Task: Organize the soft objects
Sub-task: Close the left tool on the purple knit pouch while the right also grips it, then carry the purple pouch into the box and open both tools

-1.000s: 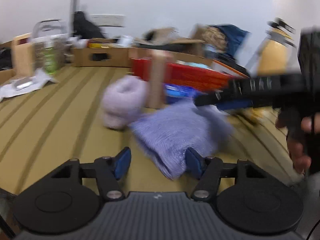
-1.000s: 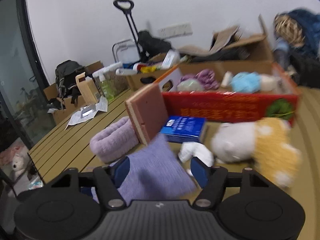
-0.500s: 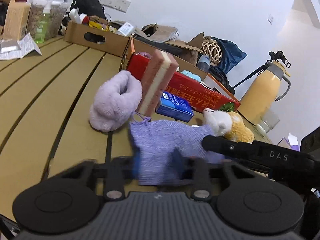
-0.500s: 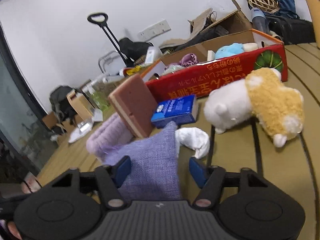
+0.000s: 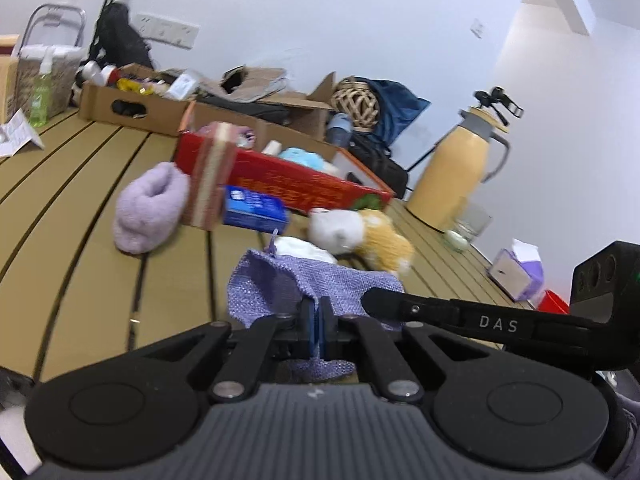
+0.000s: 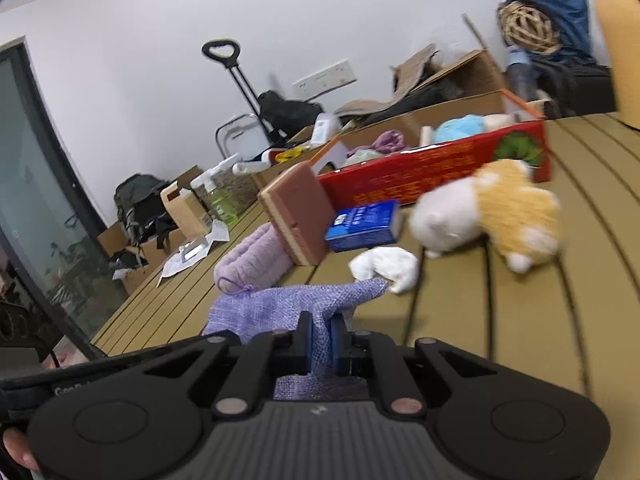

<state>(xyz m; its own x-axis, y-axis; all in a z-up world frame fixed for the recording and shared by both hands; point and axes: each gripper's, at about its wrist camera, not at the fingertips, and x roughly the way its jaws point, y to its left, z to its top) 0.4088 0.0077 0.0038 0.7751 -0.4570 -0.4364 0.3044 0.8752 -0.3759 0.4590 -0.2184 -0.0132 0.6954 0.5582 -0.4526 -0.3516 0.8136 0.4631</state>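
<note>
Both sets of jaws, left gripper & right gripper, clamp purple cloth; thin pinch could slip, or cloth drags white sock nearby.

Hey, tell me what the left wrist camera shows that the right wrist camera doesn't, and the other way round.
Only the left wrist view shows the tall yellow thermos jug, the tissue box with purple print and the right claw's black arm marked DAS. Only the right wrist view shows the dark glass door and the black trolley handle. Both show the purple knitted cloth pinched in each shut claw, left claw and right claw, plus the red cardboard box and the white-and-yellow plush toy.
</note>
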